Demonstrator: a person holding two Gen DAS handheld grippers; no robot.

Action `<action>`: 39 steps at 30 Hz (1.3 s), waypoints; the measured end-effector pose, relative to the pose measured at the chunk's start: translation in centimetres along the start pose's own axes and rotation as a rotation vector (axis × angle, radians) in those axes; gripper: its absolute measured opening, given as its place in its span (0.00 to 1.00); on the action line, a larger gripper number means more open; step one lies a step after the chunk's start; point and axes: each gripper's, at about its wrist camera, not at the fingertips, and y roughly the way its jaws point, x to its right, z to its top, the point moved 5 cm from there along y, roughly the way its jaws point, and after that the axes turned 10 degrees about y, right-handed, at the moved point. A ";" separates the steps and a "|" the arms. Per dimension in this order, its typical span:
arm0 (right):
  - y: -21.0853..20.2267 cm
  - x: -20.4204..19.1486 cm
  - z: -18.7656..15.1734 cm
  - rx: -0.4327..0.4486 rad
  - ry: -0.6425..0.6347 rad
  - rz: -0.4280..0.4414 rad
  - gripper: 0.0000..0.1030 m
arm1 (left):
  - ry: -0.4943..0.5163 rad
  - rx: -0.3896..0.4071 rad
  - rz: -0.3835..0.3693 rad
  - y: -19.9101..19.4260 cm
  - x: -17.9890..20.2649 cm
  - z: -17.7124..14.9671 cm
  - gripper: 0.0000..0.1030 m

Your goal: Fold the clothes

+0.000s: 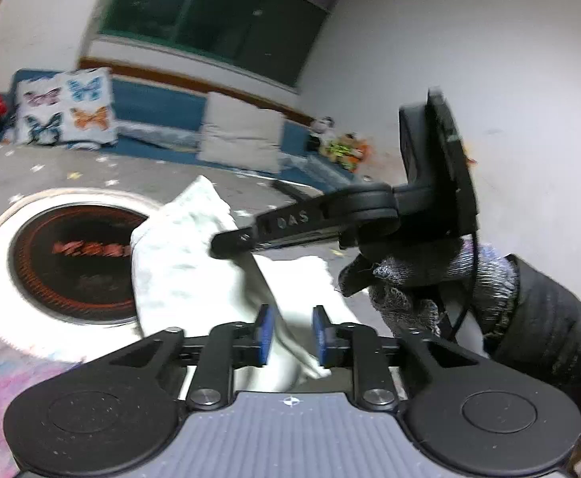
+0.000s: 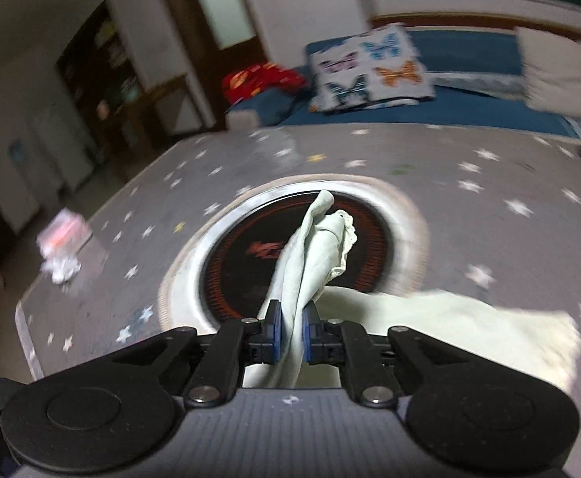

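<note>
A pale white garment (image 1: 179, 255) hangs bunched over the grey star-patterned table (image 1: 31, 175). In the left wrist view my left gripper (image 1: 292, 334) is at the bottom. Its blue pads (image 1: 264, 332) stand apart, and a fold of the garment runs loosely through the gap. Just beyond it my right gripper (image 1: 226, 245), carried by a gloved hand (image 1: 406, 283), pinches the garment higher up. The right wrist view shows the right gripper (image 2: 292, 332) shut on a twisted strand of the garment (image 2: 322, 247). The rest of the garment trails to the right across the table (image 2: 489, 215).
A round black and orange heater plate with a white rim (image 2: 250, 247) is set into the table under the garment. A crumpled packet (image 2: 61, 247) lies at the table's left edge. Behind is a blue sofa (image 1: 159, 107) with a butterfly cushion (image 1: 65, 105) and a white cushion (image 1: 242, 135).
</note>
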 end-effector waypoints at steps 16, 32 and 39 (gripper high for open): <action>-3.8 10.4 -1.5 0.051 0.229 0.084 0.07 | 0.084 -0.149 0.013 5.9 3.4 -0.7 0.36; -3.1 15.4 -1.9 0.033 0.268 0.022 0.10 | 0.295 -0.210 -0.087 9.8 7.5 -2.0 0.37; -3.1 15.3 -2.0 0.032 0.257 0.016 0.10 | 0.496 -0.220 -0.108 12.6 11.4 -3.5 0.37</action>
